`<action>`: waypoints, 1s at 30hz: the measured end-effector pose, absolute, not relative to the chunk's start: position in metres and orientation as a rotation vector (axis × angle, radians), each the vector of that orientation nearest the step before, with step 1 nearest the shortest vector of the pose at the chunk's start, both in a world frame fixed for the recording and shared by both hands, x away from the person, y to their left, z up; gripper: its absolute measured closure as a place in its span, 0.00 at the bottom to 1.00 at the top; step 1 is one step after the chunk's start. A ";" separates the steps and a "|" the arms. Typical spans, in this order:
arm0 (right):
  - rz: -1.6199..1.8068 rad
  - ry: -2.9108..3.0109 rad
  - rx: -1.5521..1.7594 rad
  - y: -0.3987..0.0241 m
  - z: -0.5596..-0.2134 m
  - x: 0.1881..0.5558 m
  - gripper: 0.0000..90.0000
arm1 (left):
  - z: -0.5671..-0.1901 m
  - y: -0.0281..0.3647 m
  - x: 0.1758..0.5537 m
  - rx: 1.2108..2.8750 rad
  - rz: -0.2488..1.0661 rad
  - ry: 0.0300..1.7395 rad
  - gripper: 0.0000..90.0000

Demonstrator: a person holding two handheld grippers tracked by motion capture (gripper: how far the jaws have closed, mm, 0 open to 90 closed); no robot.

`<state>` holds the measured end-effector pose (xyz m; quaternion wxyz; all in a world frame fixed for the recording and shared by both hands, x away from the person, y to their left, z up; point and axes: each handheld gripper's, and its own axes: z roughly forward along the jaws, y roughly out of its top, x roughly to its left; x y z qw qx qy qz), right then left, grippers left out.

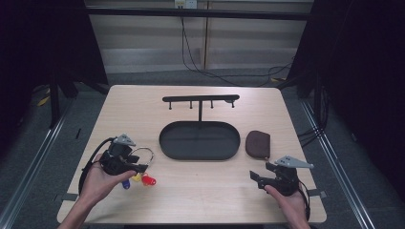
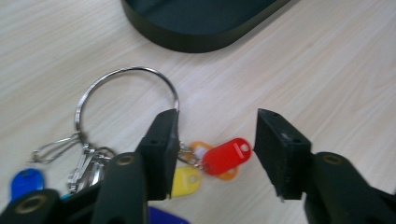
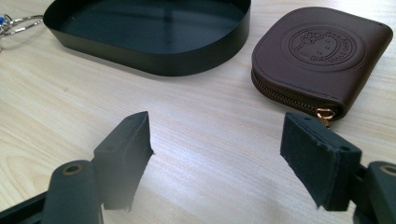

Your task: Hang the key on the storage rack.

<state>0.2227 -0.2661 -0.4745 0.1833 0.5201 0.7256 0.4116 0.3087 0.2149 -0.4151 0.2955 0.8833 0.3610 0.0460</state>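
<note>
Likely key pickup: left gripper [image 2: 215, 154], jaws apart, over red tag [image 2: 226, 155] beside ring [image 2: 126, 70]. Right gripper [image 3: 217, 161] wide apart, idle near pouch [image 3: 322, 51]. Next: close on tag.

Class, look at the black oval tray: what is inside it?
The tray looks empty: bare dark floor, with the hook stand's post rising at its far edge. In the right gripper view, its near wall hides a strip of floor.
</note>
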 end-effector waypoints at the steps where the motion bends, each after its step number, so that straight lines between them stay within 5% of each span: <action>1: 1.151 2.049 1.466 -0.266 -0.475 0.223 0.27 | -0.414 0.214 0.310 2.367 0.124 0.962 0.55; 30: 1.135 2.082 1.477 -0.265 -0.476 0.224 0.30 | -0.423 0.198 0.355 2.570 0.010 1.077 0.64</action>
